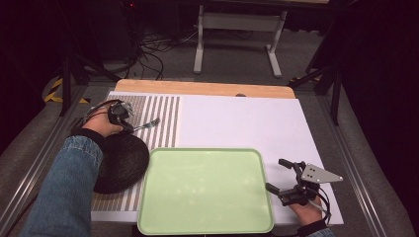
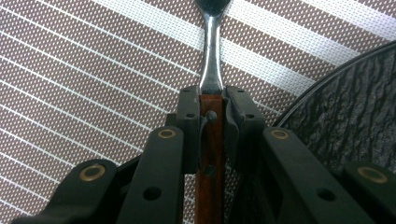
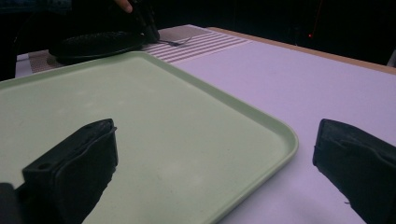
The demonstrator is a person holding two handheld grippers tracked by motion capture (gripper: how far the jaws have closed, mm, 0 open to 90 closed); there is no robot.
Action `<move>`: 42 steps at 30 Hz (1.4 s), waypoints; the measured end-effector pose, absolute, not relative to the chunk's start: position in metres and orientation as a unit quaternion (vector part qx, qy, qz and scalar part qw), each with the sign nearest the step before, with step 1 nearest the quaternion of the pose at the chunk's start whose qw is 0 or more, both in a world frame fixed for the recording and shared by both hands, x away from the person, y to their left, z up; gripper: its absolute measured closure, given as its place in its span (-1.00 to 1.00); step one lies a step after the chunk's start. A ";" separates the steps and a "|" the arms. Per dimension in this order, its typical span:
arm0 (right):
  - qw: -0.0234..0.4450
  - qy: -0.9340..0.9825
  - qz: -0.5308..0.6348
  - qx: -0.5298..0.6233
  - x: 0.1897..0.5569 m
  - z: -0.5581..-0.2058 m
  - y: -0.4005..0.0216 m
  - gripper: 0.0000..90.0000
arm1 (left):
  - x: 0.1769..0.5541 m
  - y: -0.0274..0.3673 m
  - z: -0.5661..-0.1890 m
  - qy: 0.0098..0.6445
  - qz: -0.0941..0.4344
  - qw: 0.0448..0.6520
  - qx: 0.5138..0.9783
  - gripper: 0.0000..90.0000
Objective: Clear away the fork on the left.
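From the high view, I see my left gripper (image 1: 120,114) at the table's (image 1: 237,123) far left, over the striped mat (image 1: 158,116), with a fork (image 1: 146,125) lying beyond it; the dark round plate (image 1: 121,163) is partly under my sleeve. The green tray (image 1: 205,190) leaves bare white room on its right, where my right gripper (image 1: 284,177) rests.

In the left gripper view, the jaws are clamped on the fork's wooden handle (image 2: 211,140); its tines are cut off at the top.

In the right gripper view, my jaws stand wide apart, straddling the tray's near corner (image 3: 280,135), holding nothing.
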State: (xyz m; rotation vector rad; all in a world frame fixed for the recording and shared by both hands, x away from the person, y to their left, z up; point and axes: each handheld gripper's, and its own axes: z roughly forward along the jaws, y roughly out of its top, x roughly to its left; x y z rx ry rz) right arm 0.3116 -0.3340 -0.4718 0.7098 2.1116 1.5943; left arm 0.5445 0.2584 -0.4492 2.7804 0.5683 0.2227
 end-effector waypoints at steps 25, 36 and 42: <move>0.199 0.753 0.575 0.252 0.312 -0.472 -0.334 -0.99 | 0.537 0.246 -0.410 0.208 0.110 0.142 0.962 0.73; 0.198 0.752 0.575 0.254 0.312 -0.471 -0.334 -0.99 | 0.524 0.231 -0.389 0.216 0.095 0.148 0.961 0.73; 0.199 0.752 0.575 0.253 0.312 -0.471 -0.334 -0.99 | 0.516 0.229 -0.383 0.241 0.083 0.152 0.955 0.73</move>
